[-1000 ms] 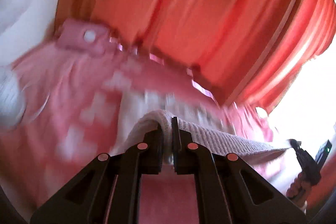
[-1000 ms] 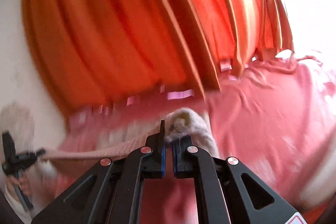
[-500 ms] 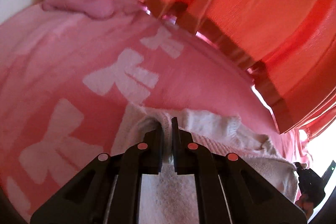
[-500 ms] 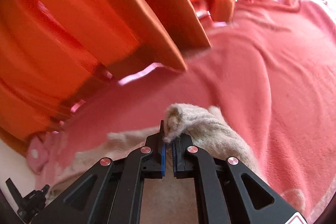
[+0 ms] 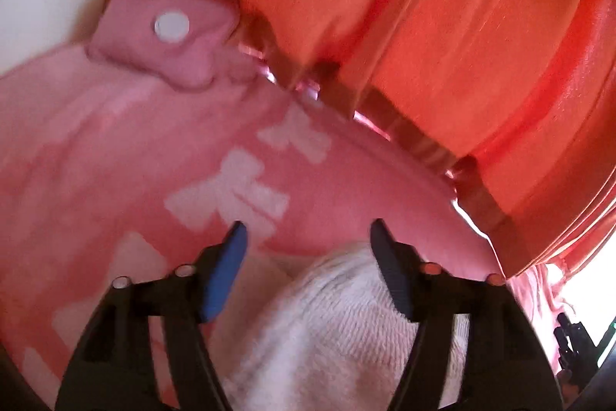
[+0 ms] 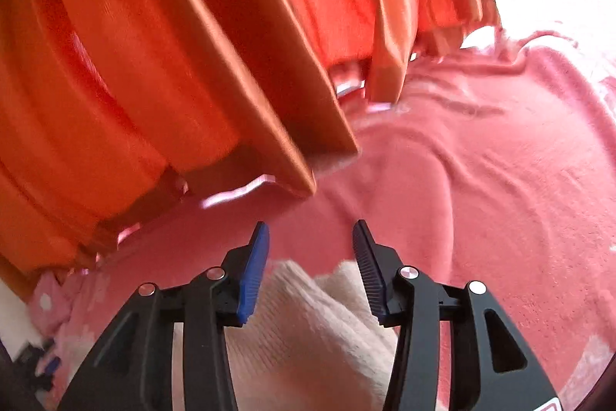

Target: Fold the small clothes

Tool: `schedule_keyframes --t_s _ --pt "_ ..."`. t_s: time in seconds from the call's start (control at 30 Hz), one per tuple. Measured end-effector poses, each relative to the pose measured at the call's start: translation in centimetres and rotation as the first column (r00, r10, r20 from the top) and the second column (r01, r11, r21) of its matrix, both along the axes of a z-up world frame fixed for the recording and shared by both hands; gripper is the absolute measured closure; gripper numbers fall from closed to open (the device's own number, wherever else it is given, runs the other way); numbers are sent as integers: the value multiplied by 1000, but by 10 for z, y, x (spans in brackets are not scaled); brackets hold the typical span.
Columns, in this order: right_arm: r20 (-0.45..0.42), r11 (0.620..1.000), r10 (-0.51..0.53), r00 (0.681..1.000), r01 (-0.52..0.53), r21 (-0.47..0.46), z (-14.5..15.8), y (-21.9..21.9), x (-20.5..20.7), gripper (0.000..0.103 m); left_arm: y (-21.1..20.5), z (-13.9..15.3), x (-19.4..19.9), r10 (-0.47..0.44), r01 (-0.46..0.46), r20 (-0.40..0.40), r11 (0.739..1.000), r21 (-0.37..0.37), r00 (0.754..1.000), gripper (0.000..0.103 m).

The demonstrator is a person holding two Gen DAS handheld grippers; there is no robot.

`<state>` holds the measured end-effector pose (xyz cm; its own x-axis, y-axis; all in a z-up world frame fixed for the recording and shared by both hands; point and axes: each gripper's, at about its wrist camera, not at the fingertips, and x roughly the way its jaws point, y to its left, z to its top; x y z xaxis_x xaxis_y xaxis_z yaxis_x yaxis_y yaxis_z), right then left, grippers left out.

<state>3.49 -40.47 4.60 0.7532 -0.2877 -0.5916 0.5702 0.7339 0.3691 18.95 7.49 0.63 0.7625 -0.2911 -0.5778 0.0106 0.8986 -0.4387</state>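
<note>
1. Two claws hang over the same cream knitted garment [image 5: 346,326], one at each end of its near edge. That spread suits carrying a fold across evenly.
2. Left claw [image 5: 308,241]: its jaws have just been opening and now stand well apart. The knit lies below and between them, but the pads do not press on it, so the cloth is let go.
3. Right claw [image 6: 310,243]: its jaws have also just been opening, to a moderate gap. The bunched knit edge [image 6: 308,314] sits low between the fingers, free of both pads.
4. The garment rests on a pink blanket [image 5: 115,141] with white bow shapes, which seems to cover a bed rather than a table. A soft surface like this lets a folded layer settle without sliding.
5. Both claws point downward toward the cloth, which fits a release close to the surface, so the fold would not flop open.
6. Orange curtains [image 6: 154,64] hang just behind the blanket's far edge. A small pink pouch with a white dot [image 5: 169,29] lies well apart from the knit, out of the way.
7. Judged from this, one fold has likely just been laid; smoothing or a second fold remains.
</note>
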Motion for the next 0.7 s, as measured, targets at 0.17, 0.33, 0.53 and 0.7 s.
schedule_keyframes --t_s 0.17,0.33,0.53,0.7 --pt "-193 987 129 973 -107 123 -39 -4 34 53 -17 -19 18 -122 123 -129 992 1 984 37" --pt "-219 981 189 957 -174 86 -41 13 38 94 -39 -39 27 -166 194 -234 976 100 958 85" --pt "127 988 148 981 -152 20 23 12 -4 95 -22 5 10 -139 140 -49 990 17 989 95" --pt "-164 991 32 986 -10 130 -38 -21 16 96 -17 -33 31 -85 100 -203 993 64 976 95"
